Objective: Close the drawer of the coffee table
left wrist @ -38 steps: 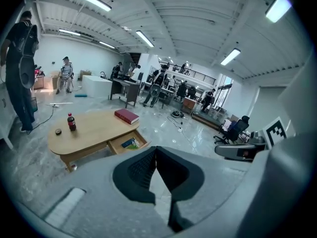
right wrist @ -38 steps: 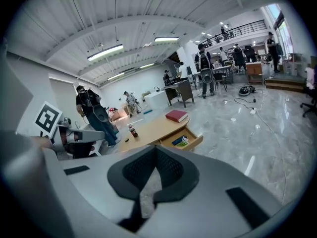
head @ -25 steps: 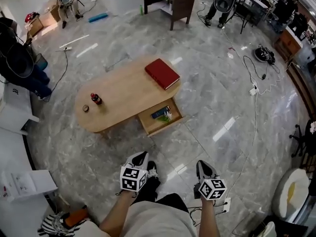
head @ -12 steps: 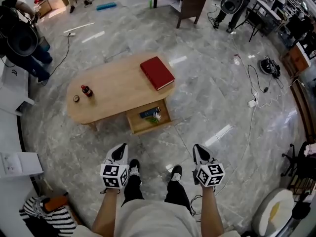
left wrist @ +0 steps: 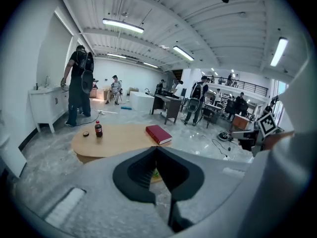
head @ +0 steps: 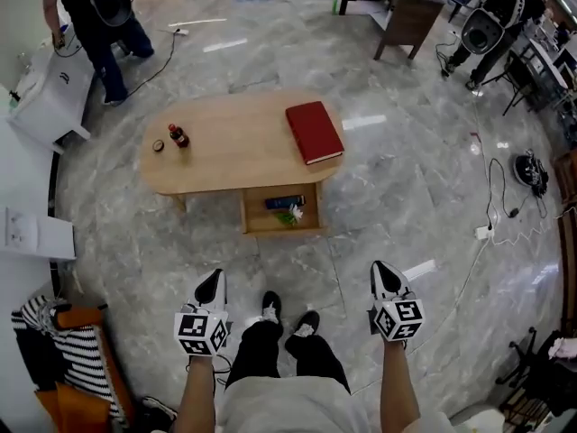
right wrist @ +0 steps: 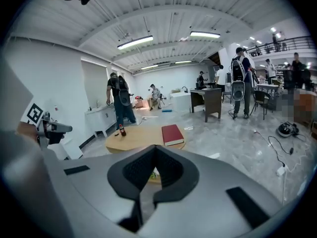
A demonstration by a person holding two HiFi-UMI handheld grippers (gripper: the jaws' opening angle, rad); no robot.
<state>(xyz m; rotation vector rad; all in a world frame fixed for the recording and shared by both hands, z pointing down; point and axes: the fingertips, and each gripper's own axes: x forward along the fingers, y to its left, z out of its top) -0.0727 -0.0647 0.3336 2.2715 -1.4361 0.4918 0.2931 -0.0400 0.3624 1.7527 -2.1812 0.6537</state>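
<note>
The oval wooden coffee table (head: pixel 225 156) stands a few steps ahead of me, and its drawer (head: pixel 280 218) is pulled out toward me. A dark box and something green lie in the drawer. On the tabletop are a red book (head: pixel 315 132), a small dark bottle (head: pixel 178 135) and a loose cap (head: pixel 158 145). My left gripper (head: pixel 212 283) and right gripper (head: pixel 383 274) hang over the floor above my feet, well short of the drawer. Both are shut and hold nothing. In each gripper view the table (left wrist: pixel 119 139) (right wrist: pixel 143 135) lies beyond the closed jaws.
A person (head: pixel 99 12) stands by a white cabinet (head: pixel 50 97) at the far left. A dark desk (head: pixel 401 12) and another person (head: pixel 487 30) are at the back right. Cables and a power strip (head: pixel 487 231) lie on the marble floor to the right. Striped cloth (head: pixel 54 345) sits at the lower left.
The view has swung round the table, so the drawer front now faces me squarely. Both grippers moved with me, the right one farther, and stayed shut and empty.
</note>
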